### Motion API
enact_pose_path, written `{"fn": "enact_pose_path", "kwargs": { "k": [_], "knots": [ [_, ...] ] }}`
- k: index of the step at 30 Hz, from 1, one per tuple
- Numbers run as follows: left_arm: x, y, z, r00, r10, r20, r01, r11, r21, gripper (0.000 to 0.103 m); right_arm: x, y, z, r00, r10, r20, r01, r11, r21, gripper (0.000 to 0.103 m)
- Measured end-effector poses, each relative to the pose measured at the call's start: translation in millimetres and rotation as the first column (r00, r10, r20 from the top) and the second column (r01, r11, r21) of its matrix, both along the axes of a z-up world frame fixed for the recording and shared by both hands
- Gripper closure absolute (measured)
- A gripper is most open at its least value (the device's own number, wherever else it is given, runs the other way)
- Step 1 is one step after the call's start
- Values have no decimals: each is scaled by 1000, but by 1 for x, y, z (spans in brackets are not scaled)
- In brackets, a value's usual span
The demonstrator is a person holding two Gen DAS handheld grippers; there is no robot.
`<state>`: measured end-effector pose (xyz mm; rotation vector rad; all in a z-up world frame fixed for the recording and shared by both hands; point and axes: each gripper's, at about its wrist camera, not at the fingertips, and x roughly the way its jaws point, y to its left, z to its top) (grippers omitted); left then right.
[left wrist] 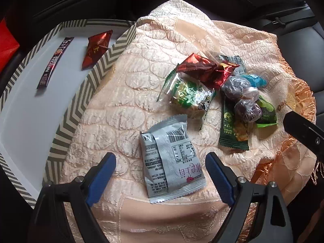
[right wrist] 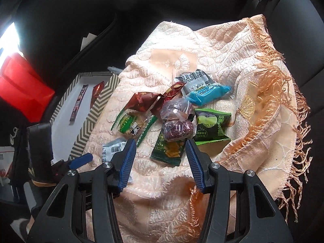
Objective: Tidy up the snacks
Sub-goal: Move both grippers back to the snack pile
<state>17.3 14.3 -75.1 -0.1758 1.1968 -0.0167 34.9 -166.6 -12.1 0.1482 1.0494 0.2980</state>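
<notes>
Now, left gripper [left wrist: 161, 174]: blue-padded jaws spread wide, empty — they flank the grey foil snack packet [left wrist: 171, 159] without touching it.
Grey packet: flat on the peach quilted cloth with orange fringe [left wrist: 125, 85], printed back up, at 6 o'clock of the snack pile.
Right gripper [right wrist: 160, 162]: jaws parted about halfway, pinching nothing — the dark green flat sachet [right wrist: 167, 151] lies between and just beyond the tips.
Snack pile: shiny red foil pouch [left wrist: 197, 66] at 12 o'clock, clear-and-green wrapped biscuit [left wrist: 188, 97] at 9, two clear-wrapped purple sweets [left wrist: 241, 97] in the middle, blue packet [right wrist: 207, 93] behind them, bright green pouch [right wrist: 211, 126] at 3.
Zigzag-rimmed white tray [left wrist: 95, 77]: at 9 o'clock of the cloth, holding a red foil pouch [left wrist: 97, 48] and a dark slim stick packet [left wrist: 55, 62].
</notes>
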Motion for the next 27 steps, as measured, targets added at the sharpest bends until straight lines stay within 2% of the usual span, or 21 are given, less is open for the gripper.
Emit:
{"fn": "enact_pose_path", "kwargs": {
  "k": [3, 22, 27],
  "knots": [
    [1, -6, -4, 1000, -11, -3, 11, 1000, 18, 12, 1, -1, -3, 1000, -6, -11, 6, 1000, 3, 48],
    [6, -11, -9, 1000, 3, 3, -3, 996, 93, 12, 6, -3, -11, 999, -2, -37, 2, 1000, -1, 48],
    [3, -11, -8, 1000, -1, 13, 0, 996, 90, 13, 6, -4, -11, 999, -2, -37, 2, 1000, -1, 48]
  ]
}}
